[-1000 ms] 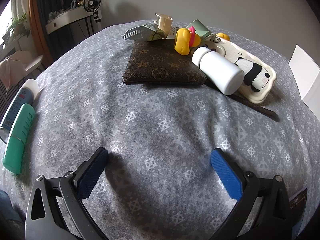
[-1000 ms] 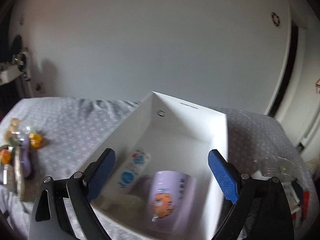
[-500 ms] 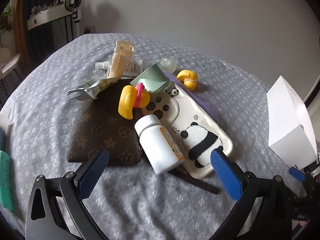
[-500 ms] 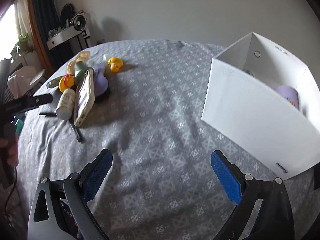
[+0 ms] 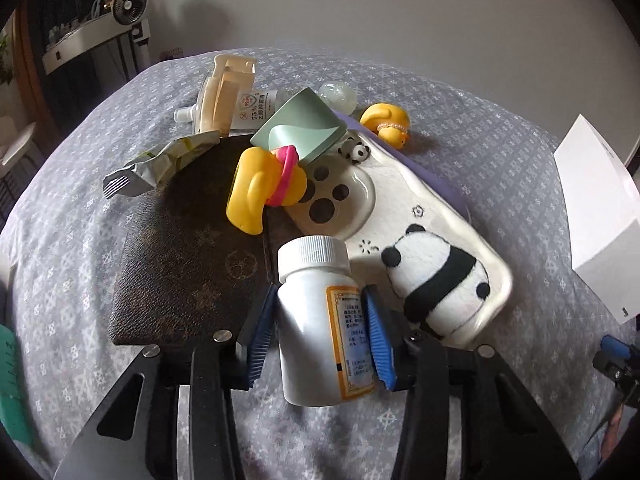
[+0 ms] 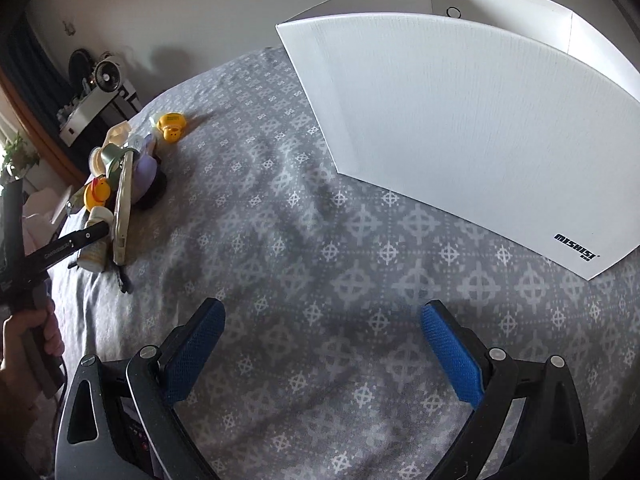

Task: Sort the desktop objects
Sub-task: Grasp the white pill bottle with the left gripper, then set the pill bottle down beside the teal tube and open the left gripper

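A white pill bottle (image 5: 312, 320) with an orange-edged label lies on the pile's near side, against a brown wallet (image 5: 188, 264) and a panda phone case (image 5: 420, 240). My left gripper (image 5: 319, 300) is closing; its blue pads press the bottle's two sides. In the right wrist view the bottle (image 6: 98, 216) shows at far left under the left gripper's black finger. My right gripper (image 6: 321, 306) stands open over bare grey cloth, with nothing between its fingers. The white box (image 6: 460, 120) rises just beyond it to the right.
The pile also holds a yellow duck with a pink ring (image 5: 256, 196), a second duck (image 5: 386, 122), a green cup (image 5: 304, 124), a sanitizer bottle (image 5: 252, 108) and a foil packet (image 5: 160, 160). A teal tube (image 5: 8, 380) lies at the left edge. A hand (image 6: 24, 332) holds the left gripper.
My left gripper came forward over the pile and closed from wide open onto the pill bottle. My right gripper swung out of the box and sank toward the cloth beside it.
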`<act>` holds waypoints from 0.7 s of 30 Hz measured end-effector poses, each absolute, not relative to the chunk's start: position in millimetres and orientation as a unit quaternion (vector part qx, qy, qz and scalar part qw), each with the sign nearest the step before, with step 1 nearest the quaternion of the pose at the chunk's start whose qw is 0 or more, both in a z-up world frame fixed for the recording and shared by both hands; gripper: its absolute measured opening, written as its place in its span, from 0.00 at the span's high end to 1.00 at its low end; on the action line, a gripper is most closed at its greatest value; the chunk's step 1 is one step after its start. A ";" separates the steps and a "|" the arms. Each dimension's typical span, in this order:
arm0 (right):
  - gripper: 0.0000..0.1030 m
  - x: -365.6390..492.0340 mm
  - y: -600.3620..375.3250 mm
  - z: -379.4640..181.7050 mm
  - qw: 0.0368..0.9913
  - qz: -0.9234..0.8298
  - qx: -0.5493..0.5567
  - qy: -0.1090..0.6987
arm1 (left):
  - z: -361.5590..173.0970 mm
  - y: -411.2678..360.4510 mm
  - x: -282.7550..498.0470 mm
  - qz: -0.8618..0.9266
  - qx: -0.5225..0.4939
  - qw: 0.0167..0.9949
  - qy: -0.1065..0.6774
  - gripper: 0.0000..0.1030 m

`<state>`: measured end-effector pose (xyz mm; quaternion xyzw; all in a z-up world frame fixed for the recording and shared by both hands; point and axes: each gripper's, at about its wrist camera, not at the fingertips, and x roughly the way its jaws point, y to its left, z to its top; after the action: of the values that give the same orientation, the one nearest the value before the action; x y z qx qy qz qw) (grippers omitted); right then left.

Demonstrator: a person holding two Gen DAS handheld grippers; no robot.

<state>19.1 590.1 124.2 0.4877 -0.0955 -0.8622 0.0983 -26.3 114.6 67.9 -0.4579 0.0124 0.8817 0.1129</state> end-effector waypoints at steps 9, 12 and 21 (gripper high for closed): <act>0.04 22.6 568.6 126.8 0.126 -0.863 0.486 -0.053 | 89.7 62.1 41.2 0.881 -0.462 0.096 0.030 0.60; 0.04 23.1 565.3 125.3 0.127 -0.861 0.490 -0.047 | 102.4 22.2 45.3 0.888 -0.456 0.050 0.024 0.60; 0.04 23.6 558.7 123.0 0.127 -0.859 0.496 -0.031 | 113.8 -91.0 26.6 0.889 -0.440 -0.123 0.025 0.59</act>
<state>23.6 558.7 123.0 0.4959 -0.0307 -0.8585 0.1270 26.6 -91.0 113.8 -0.4396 0.0248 0.8894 -0.1230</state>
